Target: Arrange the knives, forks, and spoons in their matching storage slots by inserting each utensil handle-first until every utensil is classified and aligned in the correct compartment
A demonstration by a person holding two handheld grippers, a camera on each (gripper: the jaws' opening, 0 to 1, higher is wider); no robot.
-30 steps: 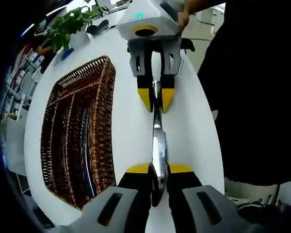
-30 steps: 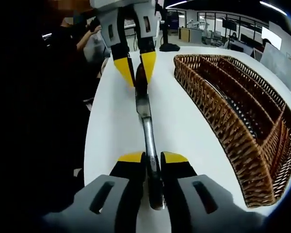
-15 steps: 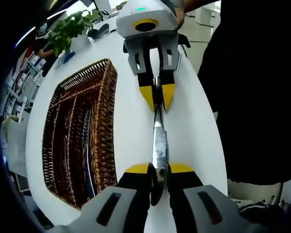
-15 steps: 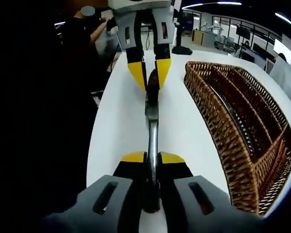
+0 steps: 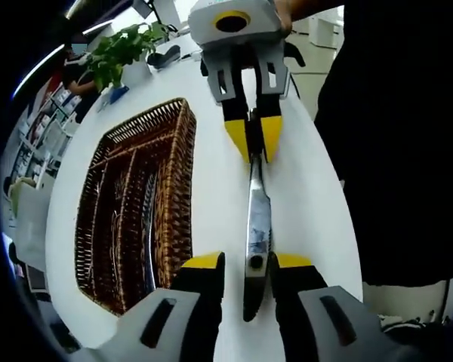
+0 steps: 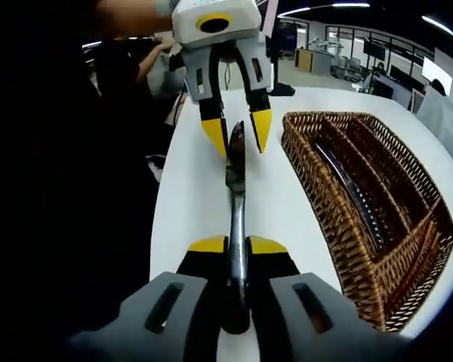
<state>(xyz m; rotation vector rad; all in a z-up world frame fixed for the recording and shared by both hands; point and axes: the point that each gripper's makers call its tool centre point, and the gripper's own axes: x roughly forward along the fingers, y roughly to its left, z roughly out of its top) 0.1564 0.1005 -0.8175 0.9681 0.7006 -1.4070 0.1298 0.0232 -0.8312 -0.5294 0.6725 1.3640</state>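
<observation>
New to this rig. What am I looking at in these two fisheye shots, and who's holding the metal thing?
No robot arm here: a person holds a two-jaw gripper in each hand, with a camera riding on each. The left gripper view looks along the left gripper, whose jaws stand open around a knife. Facing it is the right gripper. The right gripper view shows that gripper shut on the knife, with the left gripper open opposite. On the white table sits a wicker cutlery tray with divided slots, some utensils already inside.
</observation>
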